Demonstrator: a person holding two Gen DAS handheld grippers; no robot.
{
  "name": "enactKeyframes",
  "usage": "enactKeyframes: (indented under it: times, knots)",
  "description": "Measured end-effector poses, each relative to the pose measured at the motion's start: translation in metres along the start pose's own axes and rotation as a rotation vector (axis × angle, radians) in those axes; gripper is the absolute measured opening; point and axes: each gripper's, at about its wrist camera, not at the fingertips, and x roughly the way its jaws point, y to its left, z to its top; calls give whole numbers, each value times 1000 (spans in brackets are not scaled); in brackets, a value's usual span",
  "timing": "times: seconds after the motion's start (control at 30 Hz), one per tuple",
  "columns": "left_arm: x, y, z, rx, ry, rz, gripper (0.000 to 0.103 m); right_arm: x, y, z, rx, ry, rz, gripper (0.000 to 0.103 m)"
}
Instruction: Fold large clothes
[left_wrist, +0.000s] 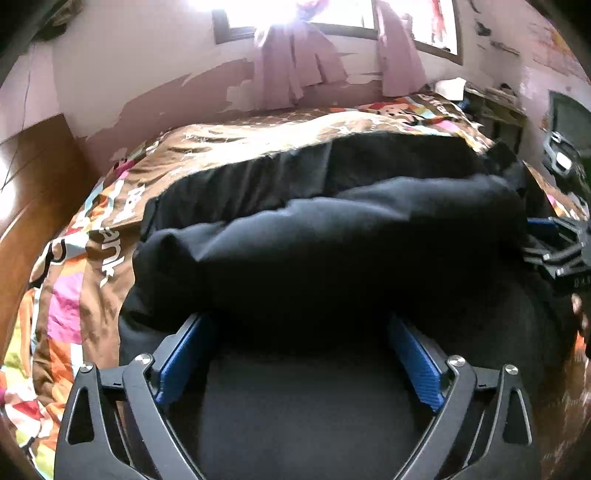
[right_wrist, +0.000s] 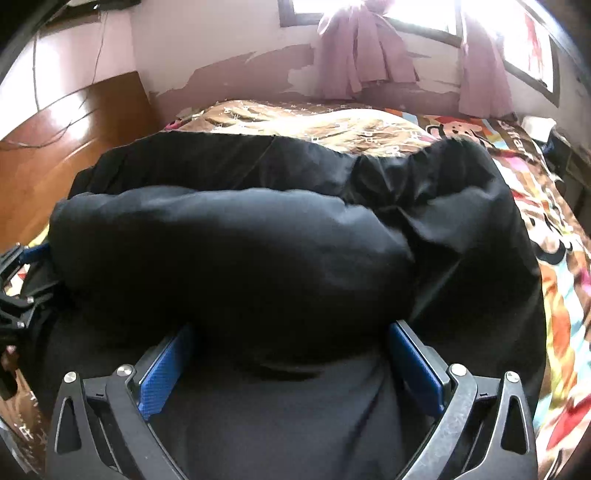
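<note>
A large black garment (left_wrist: 332, 236) lies on the bed, its near part bulging into a thick roll. It also fills the right wrist view (right_wrist: 240, 251). My left gripper (left_wrist: 301, 325) is open, its blue pads (left_wrist: 183, 354) spread wide with their tips hidden under the roll's near edge. My right gripper (right_wrist: 291, 332) is open the same way, its blue pads (right_wrist: 413, 365) on either side of the cloth, its tips hidden too. Each gripper shows at the edge of the other's view, the right one (left_wrist: 561, 251) and the left one (right_wrist: 18, 280).
The bed has a colourful cartoon cover (left_wrist: 88, 266) (right_wrist: 546, 206). A wooden headboard (left_wrist: 33, 184) (right_wrist: 66, 136) stands at the left. Behind are a peeling pink wall, purple curtains (right_wrist: 362, 51) and a bright window. A cluttered shelf (left_wrist: 498, 99) stands at the far right.
</note>
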Motion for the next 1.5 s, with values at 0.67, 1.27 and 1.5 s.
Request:
enactKeyframes:
  times: [0.67, 1.27, 1.5]
  knots:
    - [65, 33, 44, -160, 136, -31, 102, 65, -53, 45, -72, 145, -6, 103]
    - [85, 48, 39, -256, 151, -122, 102, 83, -57, 42, -56, 139, 37, 103]
    - [87, 48, 38, -260, 149, -126, 102, 84, -56, 41, -53, 136, 40, 103]
